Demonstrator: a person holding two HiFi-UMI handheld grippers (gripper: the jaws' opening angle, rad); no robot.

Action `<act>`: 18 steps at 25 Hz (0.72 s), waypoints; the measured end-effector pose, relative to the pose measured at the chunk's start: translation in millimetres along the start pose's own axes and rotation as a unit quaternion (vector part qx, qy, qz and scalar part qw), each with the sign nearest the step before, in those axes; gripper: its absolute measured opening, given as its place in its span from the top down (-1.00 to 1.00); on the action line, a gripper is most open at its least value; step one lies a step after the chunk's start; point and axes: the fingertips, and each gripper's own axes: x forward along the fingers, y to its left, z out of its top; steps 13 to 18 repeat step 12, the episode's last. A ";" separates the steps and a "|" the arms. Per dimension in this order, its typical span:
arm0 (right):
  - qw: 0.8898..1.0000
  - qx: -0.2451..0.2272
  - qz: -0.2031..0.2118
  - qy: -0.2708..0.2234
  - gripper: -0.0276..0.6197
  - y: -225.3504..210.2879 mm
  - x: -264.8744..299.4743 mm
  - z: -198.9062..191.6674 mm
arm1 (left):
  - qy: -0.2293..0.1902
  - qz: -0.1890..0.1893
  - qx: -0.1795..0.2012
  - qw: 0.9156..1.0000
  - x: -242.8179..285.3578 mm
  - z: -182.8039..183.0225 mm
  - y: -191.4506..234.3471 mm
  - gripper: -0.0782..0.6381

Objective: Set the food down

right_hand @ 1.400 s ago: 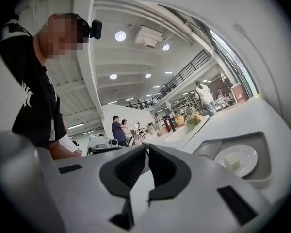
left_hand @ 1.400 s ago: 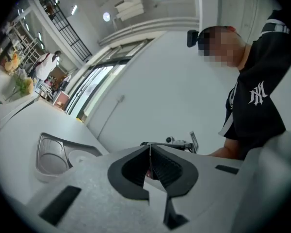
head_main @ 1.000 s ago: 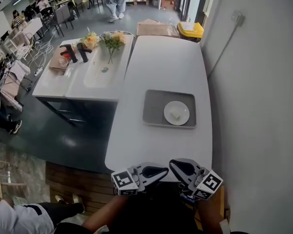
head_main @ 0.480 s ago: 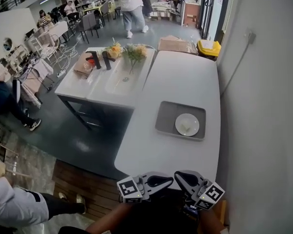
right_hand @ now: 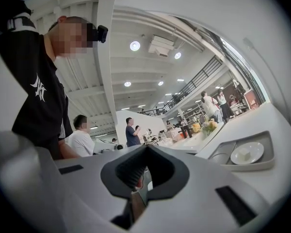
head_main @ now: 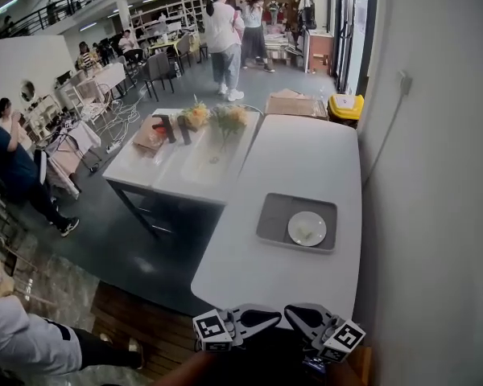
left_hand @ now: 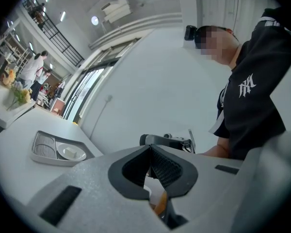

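A white plate with a small pale piece of food rests in the right half of a grey tray on the long white table. Both grippers hang empty just off the table's near edge, tips turned toward each other. My left gripper has its jaws closed together, and so does my right gripper. The left gripper view shows the tray and plate far off at the left. In the right gripper view the plate lies on the tray at the right.
A second white table with flowers and dark bottles adjoins on the left. A white wall runs along the right. A yellow bin stands beyond the table's far end. People stand in the room behind.
Both grippers have drawn back from above the table's near edge to just off it. The head view has lifted, so the tray looks smaller and more of the room shows.
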 end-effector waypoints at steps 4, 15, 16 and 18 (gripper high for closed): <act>1.000 -0.006 0.006 0.009 0.91 0.7 -1.0 -7.5 | -0.027 -0.003 -0.019 0.999 -1.8 10.4 -7.9 0.76; 0.999 -0.029 0.020 0.010 0.91 5.8 14.3 -0.8 | -0.062 0.010 -0.048 0.997 -23.3 4.1 7.1 0.76; 0.999 -0.029 0.020 0.010 0.91 5.8 14.3 -0.8 | -0.062 0.010 -0.048 0.997 -23.3 4.1 7.1 0.76; 0.999 -0.029 0.020 0.010 0.91 5.8 14.3 -0.8 | -0.062 0.010 -0.048 0.997 -23.3 4.1 7.1 0.76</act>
